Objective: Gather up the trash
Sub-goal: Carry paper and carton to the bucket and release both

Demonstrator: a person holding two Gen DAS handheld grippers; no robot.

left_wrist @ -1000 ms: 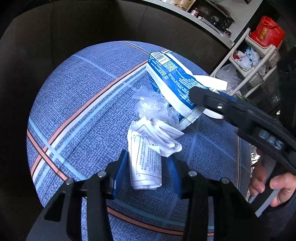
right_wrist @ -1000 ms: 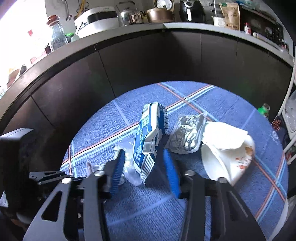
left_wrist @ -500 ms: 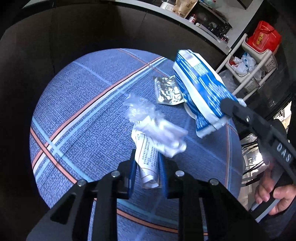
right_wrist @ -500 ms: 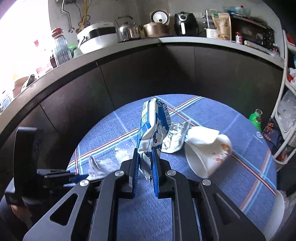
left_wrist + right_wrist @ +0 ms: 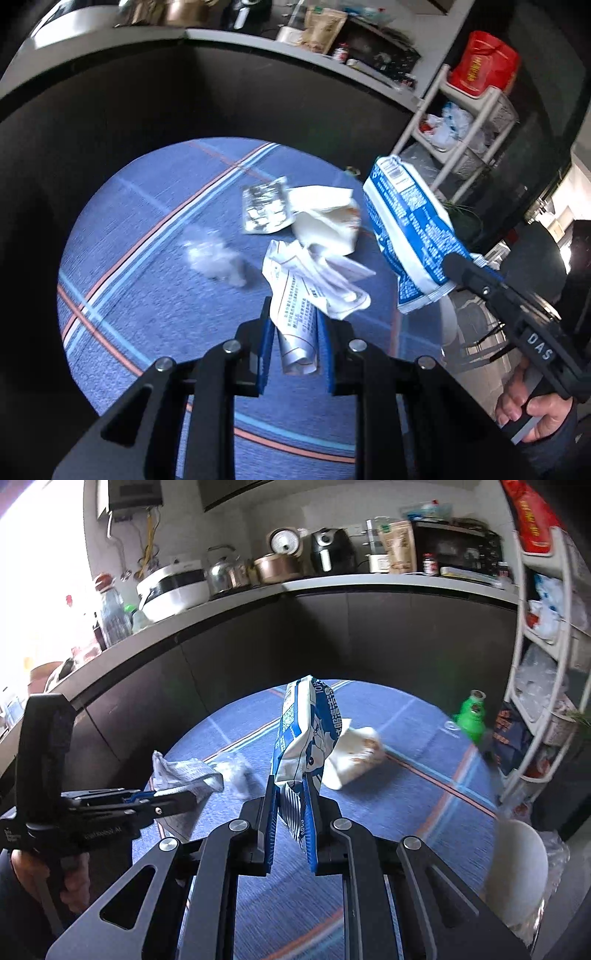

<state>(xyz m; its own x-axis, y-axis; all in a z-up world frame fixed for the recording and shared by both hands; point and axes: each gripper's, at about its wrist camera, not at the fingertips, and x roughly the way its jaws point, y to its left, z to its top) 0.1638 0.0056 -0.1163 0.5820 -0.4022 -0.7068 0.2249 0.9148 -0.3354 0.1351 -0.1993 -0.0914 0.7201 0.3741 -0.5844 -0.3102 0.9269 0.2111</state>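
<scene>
Pinching a crumpled printed paper [image 5: 295, 306] between its blue pads, the left gripper [image 5: 293, 350] holds it clear above the round table [image 5: 147, 295], which wears a blue cloth crossed with orange and white stripes. Most of the sheet flops out ahead of the jaws, creased and folded over on itself. The right gripper [image 5: 291, 819] has its jaws pressed onto the bottom seam of a blue and white bag [image 5: 303, 738], which stands upright from them, well above the cloth. Seen from the left camera, that bag hangs off to the right, past the table's edge.

On the cloth lie a clear plastic scrap [image 5: 218, 258], blurred, a silver foil pouch [image 5: 266, 210] and, touching the pouch on its right, a crushed white paper cup [image 5: 325, 225]. A green bottle [image 5: 471, 716] stands near the far right rim. A white bag-lined bin [image 5: 517, 871] sits low at the right. Behind the table runs a dark counter [image 5: 332, 627] crowded with kitchen appliances, and a white rack [image 5: 469, 122] stands at the right with a red bag [image 5: 484, 66] on top.
</scene>
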